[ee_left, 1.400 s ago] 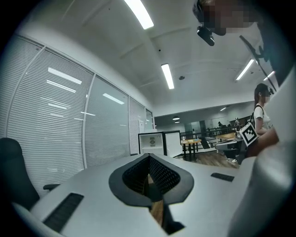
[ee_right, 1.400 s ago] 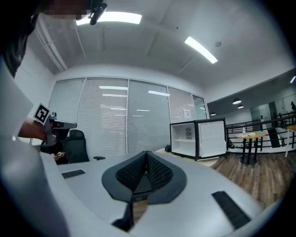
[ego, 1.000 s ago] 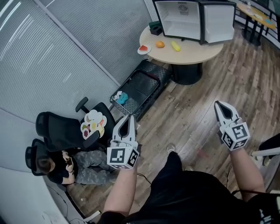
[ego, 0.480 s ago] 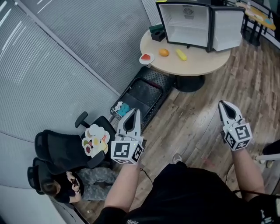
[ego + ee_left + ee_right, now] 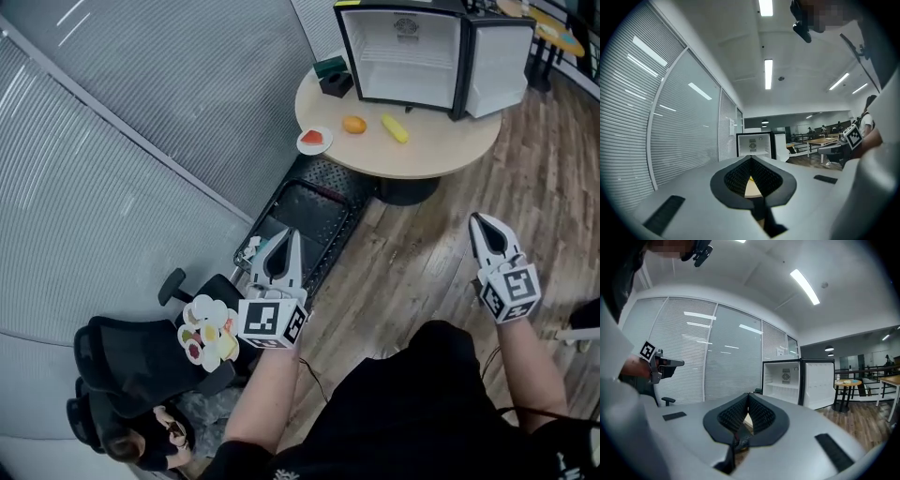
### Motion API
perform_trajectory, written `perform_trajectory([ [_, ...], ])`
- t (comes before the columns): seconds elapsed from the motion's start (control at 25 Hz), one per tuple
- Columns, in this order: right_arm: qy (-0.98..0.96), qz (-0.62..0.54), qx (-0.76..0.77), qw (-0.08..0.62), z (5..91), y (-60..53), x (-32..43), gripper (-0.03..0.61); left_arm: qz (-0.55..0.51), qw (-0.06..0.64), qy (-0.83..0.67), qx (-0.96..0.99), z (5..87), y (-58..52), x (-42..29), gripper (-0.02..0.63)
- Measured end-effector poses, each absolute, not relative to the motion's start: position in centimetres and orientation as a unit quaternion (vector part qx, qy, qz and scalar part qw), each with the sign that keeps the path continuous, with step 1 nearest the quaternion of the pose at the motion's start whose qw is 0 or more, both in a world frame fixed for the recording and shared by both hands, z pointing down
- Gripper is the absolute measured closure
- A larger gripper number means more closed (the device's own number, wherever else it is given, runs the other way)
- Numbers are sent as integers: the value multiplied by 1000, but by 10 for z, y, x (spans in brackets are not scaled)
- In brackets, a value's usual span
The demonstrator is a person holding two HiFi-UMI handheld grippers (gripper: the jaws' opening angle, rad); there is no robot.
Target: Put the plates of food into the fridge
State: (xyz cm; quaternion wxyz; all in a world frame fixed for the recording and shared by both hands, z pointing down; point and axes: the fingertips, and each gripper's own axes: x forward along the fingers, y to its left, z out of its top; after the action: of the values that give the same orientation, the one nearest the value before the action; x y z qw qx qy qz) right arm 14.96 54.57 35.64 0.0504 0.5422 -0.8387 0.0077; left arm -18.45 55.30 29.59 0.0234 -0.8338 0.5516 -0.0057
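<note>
Left gripper [image 5: 284, 237]: clenched on nothing, jaws pressed together, held level over the floor, marker cube towards the person.
Right gripper [image 5: 481, 223]: likewise clenched and empty, well apart from the left one, pointing at the fridge.
Floor [image 5: 422, 253]: wood-grain planks, bare between the grippers and the table base.
In the way: a low black platform [image 5: 305, 211] with a dotted surface lies on the floor between the left gripper and the tabletop; a black office chair [image 5: 127, 361] beside the left gripper carries a white lobed tray [image 5: 208, 333] of coloured pieces.
Tabletop [image 5: 441, 145]: round, pale wood.
Plate of food [image 5: 314, 141]: small, white, red food on it, at the tabletop's left edge, outside the fridge.
Loose food: an orange piece [image 5: 353, 124] and a yellow piece [image 5: 395, 128] near the plate.
Fridge [image 5: 412, 52]: black shell, white inside, door [image 5: 500, 58] swung open, shelves empty.
Wall [image 5: 141, 122]: glass with grey slatted blinds.
Change: tabletop and fridge sit lower in the head view than a second ago; the chair has slid towards the bottom-left corner.
</note>
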Motion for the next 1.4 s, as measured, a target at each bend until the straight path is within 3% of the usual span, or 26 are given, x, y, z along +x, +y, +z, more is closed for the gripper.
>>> perform_trajectory([
  [0.36, -845, 20, 531, 64, 372, 478, 134, 574, 2, 25, 547, -837, 297, 487, -189, 609],
  [0.84, -870, 20, 487, 68, 369, 288, 101, 574, -10, 23, 579, -815, 287, 337, -206, 609],
  [1.4, -868, 60, 489, 68, 395, 147, 119, 574, -28, 34, 560, -827, 276, 188, -169, 609],
])
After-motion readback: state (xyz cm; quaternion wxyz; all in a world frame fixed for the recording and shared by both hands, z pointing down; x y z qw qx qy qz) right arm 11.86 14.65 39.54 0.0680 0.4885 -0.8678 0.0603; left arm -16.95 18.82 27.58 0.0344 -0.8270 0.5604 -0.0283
